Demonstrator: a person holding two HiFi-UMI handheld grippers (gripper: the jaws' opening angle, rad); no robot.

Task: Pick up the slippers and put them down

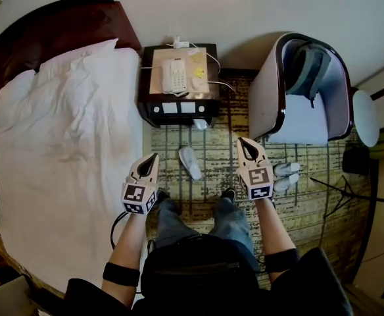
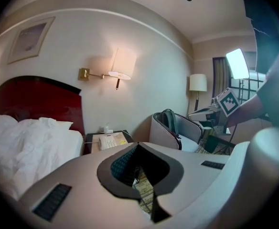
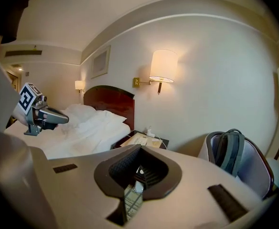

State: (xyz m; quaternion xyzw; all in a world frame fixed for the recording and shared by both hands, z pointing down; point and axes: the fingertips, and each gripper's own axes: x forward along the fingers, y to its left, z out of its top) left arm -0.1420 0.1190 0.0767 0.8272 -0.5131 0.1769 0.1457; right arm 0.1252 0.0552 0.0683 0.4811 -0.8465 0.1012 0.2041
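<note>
One white slipper (image 1: 190,162) lies alone on the patterned carpet in front of the nightstand. Two more white slippers (image 1: 287,176) lie side by side by the armchair's foot, just right of my right gripper. In the head view my left gripper (image 1: 154,157) hangs in the air beside the bed's edge, left of the lone slipper. My right gripper (image 1: 242,141) is held up to that slipper's right. Both are shut with nothing between the jaws, as the left gripper (image 2: 138,146) and right gripper (image 3: 140,148) also show in their own views. Neither touches a slipper.
A white bed (image 1: 60,143) fills the left. A dark nightstand (image 1: 154,107) with a phone (image 1: 174,76) stands at the wall. An armchair (image 1: 267,94) holding a backpack (image 1: 307,68) is on the right, with a tripod (image 1: 343,189) beyond. The person's feet stand between the slippers.
</note>
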